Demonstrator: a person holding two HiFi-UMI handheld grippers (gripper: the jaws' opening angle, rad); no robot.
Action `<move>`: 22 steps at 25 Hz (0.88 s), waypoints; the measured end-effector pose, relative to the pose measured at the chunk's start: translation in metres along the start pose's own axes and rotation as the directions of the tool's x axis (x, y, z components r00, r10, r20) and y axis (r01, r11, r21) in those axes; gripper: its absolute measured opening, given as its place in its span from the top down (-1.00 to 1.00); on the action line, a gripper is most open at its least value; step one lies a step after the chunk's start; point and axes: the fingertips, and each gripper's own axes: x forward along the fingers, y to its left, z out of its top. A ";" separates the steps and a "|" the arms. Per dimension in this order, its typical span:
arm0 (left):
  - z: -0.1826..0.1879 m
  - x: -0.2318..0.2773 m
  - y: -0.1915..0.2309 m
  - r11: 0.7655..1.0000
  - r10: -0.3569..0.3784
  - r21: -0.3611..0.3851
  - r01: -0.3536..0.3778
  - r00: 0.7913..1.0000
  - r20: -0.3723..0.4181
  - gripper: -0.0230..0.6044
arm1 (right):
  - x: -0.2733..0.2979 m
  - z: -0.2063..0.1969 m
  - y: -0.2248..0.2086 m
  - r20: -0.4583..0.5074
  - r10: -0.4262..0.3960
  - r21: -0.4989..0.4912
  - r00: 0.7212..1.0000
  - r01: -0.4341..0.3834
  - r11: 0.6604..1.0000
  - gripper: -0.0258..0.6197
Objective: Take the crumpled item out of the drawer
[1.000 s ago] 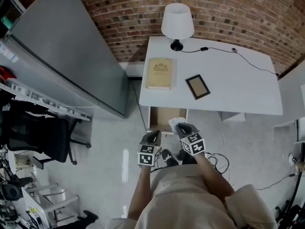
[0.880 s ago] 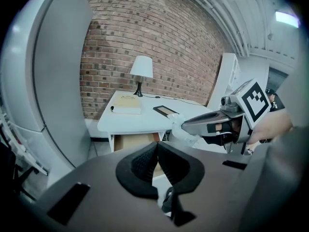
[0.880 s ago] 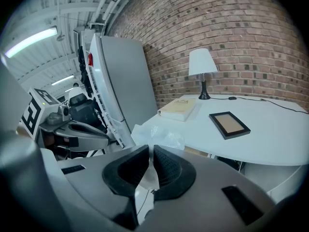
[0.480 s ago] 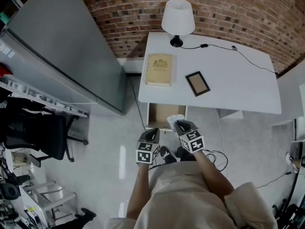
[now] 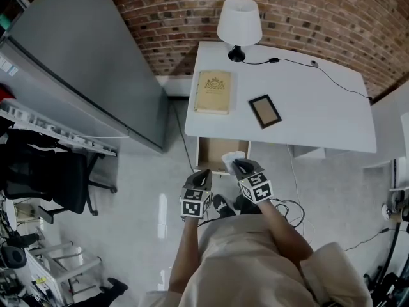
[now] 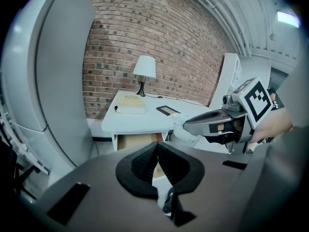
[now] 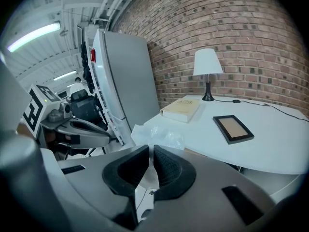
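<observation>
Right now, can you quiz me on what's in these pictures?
1. True or false: the drawer is open.
2. The right gripper is shut on: A) a spoon, B) the crumpled item, C) a cup.
3. Fill in: the thing with a white shade on the table, near the book, is a ____.

Key: 1 true; 2 B; 3 lamp.

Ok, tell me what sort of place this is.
Probably a lab or studio set up as an office: white desk and lamp against a brick wall, with an office chair and cluttered racks nearby.
</observation>
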 end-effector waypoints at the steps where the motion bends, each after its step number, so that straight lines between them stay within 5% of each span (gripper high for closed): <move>1: 0.001 0.000 0.001 1.000 -0.001 -0.003 0.001 1.000 0.005 0.87 | 0.001 0.000 0.000 0.000 -0.001 -0.001 1.000 0.001 1.000 0.76; 22: 0.005 0.002 -0.002 0.999 -0.034 0.007 0.034 0.999 0.009 0.87 | 0.003 0.003 0.001 -0.006 -0.012 -0.019 1.000 0.012 1.000 0.76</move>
